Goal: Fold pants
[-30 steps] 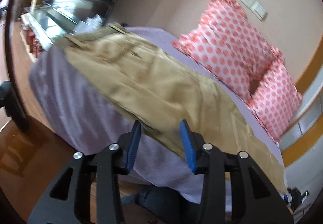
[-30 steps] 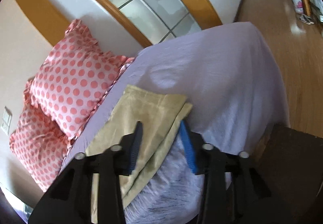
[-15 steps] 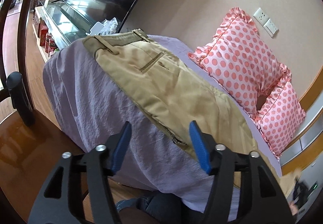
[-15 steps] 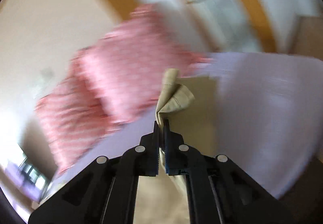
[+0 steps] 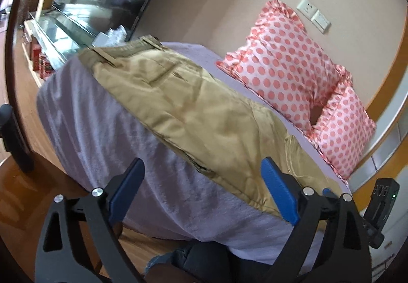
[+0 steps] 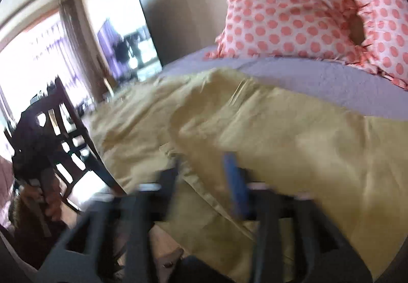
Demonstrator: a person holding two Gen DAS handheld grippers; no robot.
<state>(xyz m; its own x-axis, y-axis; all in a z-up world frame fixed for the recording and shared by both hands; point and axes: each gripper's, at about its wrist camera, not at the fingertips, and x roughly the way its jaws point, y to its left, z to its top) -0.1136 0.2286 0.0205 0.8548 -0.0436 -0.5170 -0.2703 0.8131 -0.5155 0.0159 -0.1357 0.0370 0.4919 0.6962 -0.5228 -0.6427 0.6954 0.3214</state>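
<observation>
Tan pants [image 5: 193, 109] lie lengthwise on a lavender bed [image 5: 107, 135], waistband at the far left end. My left gripper [image 5: 201, 188] is wide open and empty, held off the bed's near edge below the pants. In the blurred right wrist view the pants [image 6: 255, 130] fill the frame, folded over on themselves. My right gripper [image 6: 204, 175] is low over the cloth with its jaws apart, and a fold of fabric lies between its fingers.
Two pink polka-dot pillows [image 5: 293, 73] stand against the wall behind the bed. A glass TV stand [image 5: 58, 35] and a television are at the far left. A dark wooden chair [image 6: 58, 135] stands beside the bed, on the left in the right wrist view.
My right gripper, shut on the pant hems half a second ago, has swung them over toward the waist end and opened. My left gripper has opened wider.
</observation>
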